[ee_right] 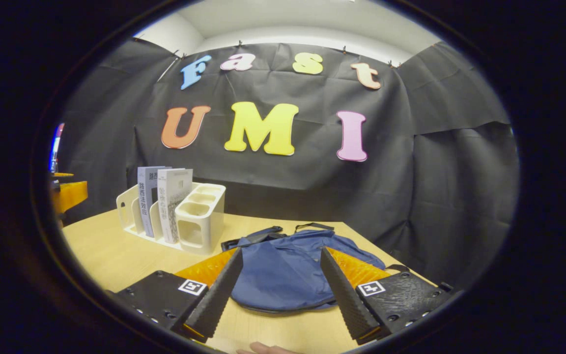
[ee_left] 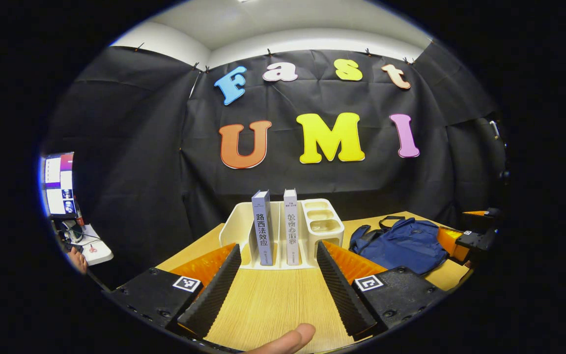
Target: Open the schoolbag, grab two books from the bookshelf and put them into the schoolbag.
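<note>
The left gripper (ee_left: 279,248) hangs just above the wooden table (ee_left: 273,300), its two fingers spread wide with nothing between them but bare tabletop; straight ahead of its tips stands the white bookshelf (ee_left: 283,231), close but not touched; two books stand upright in it, the grey book (ee_left: 262,228) toward the left finger and the white book (ee_left: 291,227) beside it toward the right finger; the rack's small cup compartments sit on its right end. A fingertip (ee_left: 288,340) of the person holding this tool shows at the bottom edge. Off beyond its right finger lies the blue schoolbag (ee_left: 403,243), slumped flat on the table, with the right gripper (ee_left: 465,241) just past it.

In the right gripper view, that tool's own fingers (ee_right: 279,281) are likewise held well apart, gripping nothing; the schoolbag (ee_right: 288,270) lies directly ahead, framed between the tips, its straps trailing away from the tool; I cannot tell whether its zip is open; the bookshelf (ee_right: 199,216) stands ahead and to the left.
</note>
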A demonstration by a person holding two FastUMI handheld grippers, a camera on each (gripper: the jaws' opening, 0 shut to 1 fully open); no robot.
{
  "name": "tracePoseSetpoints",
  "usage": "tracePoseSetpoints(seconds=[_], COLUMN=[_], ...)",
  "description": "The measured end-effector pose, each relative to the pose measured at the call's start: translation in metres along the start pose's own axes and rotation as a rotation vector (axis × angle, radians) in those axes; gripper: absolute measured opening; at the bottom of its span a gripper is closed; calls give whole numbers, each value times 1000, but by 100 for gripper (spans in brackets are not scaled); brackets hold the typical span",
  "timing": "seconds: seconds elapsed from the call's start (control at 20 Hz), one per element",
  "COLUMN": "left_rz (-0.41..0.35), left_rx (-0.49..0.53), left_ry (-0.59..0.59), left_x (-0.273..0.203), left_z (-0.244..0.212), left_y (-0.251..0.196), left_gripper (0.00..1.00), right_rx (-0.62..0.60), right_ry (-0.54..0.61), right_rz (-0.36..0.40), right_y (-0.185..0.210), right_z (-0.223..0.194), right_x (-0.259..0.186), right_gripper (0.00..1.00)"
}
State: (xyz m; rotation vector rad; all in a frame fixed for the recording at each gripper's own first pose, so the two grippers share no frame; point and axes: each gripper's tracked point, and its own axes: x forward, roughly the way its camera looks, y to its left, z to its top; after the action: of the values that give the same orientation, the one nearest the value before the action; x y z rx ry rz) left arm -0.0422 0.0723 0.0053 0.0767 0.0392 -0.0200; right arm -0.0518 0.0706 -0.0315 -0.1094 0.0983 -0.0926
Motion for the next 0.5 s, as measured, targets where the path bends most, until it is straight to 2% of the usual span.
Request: tracePoseSetpoints(seconds=[0.25,0.5], left_rz=[-2,-1], left_rx=[-3,3], left_ry=[13,26], left_x=[0,1], left_z=[-3,-7], left_y=[0,2], left_gripper=[98,98], right_rx=[-36,-123], right_ry=[42,112], right_rz=[16,47], right_y=[15,42], right_z=[-17,-49], right_x=[14,37], right_gripper=[97,96])
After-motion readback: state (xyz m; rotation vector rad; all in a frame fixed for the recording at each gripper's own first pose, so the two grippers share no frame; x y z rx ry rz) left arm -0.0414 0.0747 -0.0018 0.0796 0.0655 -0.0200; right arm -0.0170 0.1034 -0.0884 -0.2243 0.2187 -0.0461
